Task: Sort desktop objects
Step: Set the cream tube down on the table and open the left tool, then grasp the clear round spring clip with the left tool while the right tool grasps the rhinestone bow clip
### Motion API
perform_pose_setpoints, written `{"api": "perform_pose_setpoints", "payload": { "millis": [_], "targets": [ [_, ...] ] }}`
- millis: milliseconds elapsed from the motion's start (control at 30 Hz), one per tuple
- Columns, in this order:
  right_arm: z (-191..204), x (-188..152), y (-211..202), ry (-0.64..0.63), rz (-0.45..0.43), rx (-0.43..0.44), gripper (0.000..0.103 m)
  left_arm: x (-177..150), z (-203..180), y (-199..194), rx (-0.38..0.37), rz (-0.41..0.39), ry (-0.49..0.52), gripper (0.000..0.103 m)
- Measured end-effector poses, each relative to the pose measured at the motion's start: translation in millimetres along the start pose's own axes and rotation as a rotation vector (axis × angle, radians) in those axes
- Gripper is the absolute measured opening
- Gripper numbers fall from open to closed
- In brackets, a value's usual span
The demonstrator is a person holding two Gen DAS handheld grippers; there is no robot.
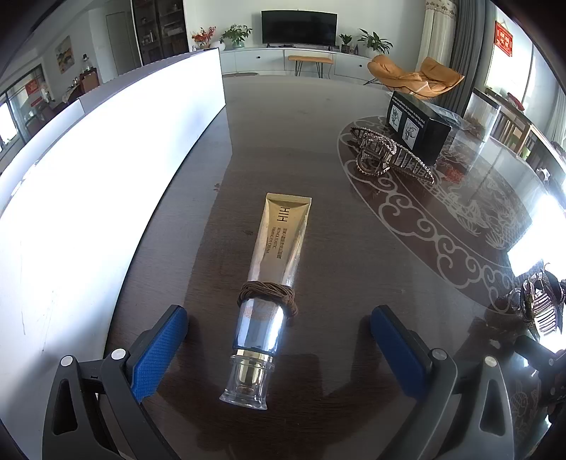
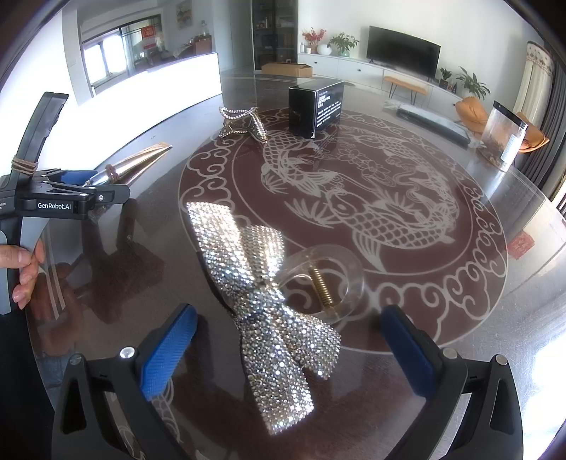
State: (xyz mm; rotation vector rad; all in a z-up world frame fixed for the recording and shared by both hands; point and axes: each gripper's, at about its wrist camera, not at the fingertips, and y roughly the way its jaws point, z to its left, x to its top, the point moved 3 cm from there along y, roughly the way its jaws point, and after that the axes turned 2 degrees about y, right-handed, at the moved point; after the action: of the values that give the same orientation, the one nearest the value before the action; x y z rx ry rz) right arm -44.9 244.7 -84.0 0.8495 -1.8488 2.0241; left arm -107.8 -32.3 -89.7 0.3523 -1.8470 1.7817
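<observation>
You are working with two matching handheld grippers: the left gripper [image 1: 279, 348] and right gripper [image 2: 288, 348] are each showing black plastic frames, textured blue finger pads [image 2: 169, 348] and silver screw heads. White "GenRobot.AI" lettering [image 2: 54, 206] is showing on the left unit's black body, a brown cord [image 2: 24, 165] is circling its upright, and your bare fingers [image 2: 26, 270] are showing against its grey handle.

Sunlit living room, television [image 1: 299, 27], white cabinet [image 2: 357, 69], orange chair [image 1: 414, 76]

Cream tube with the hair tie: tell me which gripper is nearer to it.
Left. The left gripper is open with the cream tube lying between its fingers. The right gripper is off to the side, open around the rhinestone bow clip.
</observation>
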Motion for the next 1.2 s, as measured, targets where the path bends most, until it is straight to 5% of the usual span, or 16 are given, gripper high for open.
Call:
{"api": "perform_pose_setpoints", "payload": {
  "millis": [633,667,700,767,933,1200],
  "targets": [
    [-6.2,1.3,-1.5,-0.017,0.024,0.057,0.103,5.0,-0.2,0.2,-0.008,0.005,0.017,0.103],
    [-9.8,1.1,-3.1,-0.003,0.012,0.069,0.100,5.6,-1.2,-1.7,-0.013,-0.006,0.024,0.087],
    [-13.1,1.4,-6.0,0.006,-0.004,0.065,0.083,7.0,-3.1,-5.3,-0.022,-0.024,0.035,0.074],
    [-16.8,3.5,-11.4,0.015,-0.009,0.052,0.052,8.2,-4.5,-11.1,-0.035,-0.042,0.045,0.031],
    [-18.2,3.3,-38.1,0.085,-0.062,0.072,0.052,9.4,-3.9,-34.0,-0.132,-0.116,0.023,0.029],
    [-2.8,0.9,-65.6,0.055,-0.106,0.092,0.052,3.9,-15.7,-81.4,-0.172,-0.235,0.024,0.029]
  ]
}}
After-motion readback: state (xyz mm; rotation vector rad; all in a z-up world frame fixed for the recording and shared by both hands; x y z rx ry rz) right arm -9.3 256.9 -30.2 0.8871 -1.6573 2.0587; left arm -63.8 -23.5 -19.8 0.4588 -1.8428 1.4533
